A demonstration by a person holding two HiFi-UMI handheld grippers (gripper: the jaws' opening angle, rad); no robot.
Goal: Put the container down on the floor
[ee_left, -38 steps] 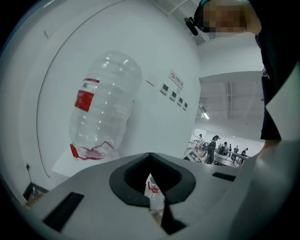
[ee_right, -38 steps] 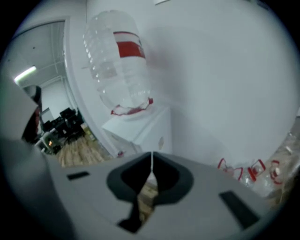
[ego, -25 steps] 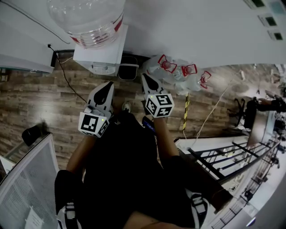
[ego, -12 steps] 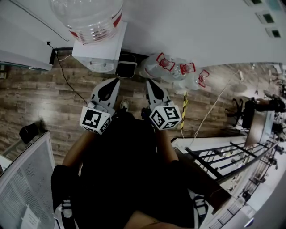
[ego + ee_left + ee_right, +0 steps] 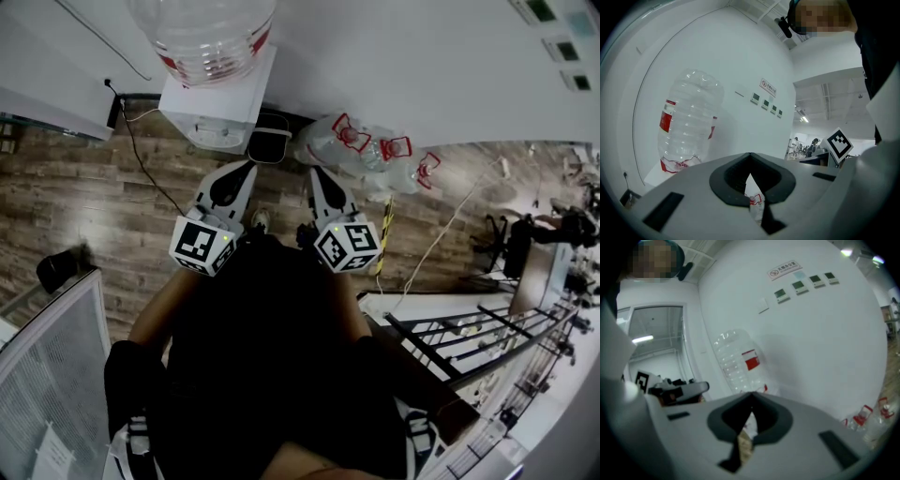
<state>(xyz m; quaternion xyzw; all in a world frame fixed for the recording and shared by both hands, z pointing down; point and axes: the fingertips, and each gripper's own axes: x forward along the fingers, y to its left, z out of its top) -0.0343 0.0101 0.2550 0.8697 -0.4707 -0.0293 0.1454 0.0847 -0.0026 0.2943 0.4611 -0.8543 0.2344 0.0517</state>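
A big clear water bottle (image 5: 208, 37) with a red label stands upside down on a white dispenser (image 5: 216, 114) against the wall. It also shows in the left gripper view (image 5: 689, 123) and the right gripper view (image 5: 739, 359). My left gripper (image 5: 246, 169) and right gripper (image 5: 314, 173) are side by side, pointing at the dispenser's foot and a short way from it. The jaws of both meet at their tips, left gripper (image 5: 750, 157) and right gripper (image 5: 751, 397), with nothing held between them.
Several empty clear bottles with red handles (image 5: 366, 150) lie on the wood floor right of the dispenser. A small dark bin (image 5: 269, 145) stands beside its foot. A cable (image 5: 141, 159) runs along the floor at left. A railing (image 5: 469, 328) and a yellow-black strip (image 5: 386, 230) are at right.
Both grippers have moved forward toward the dispenser and now sit closer to its foot. Their jaws stay together.
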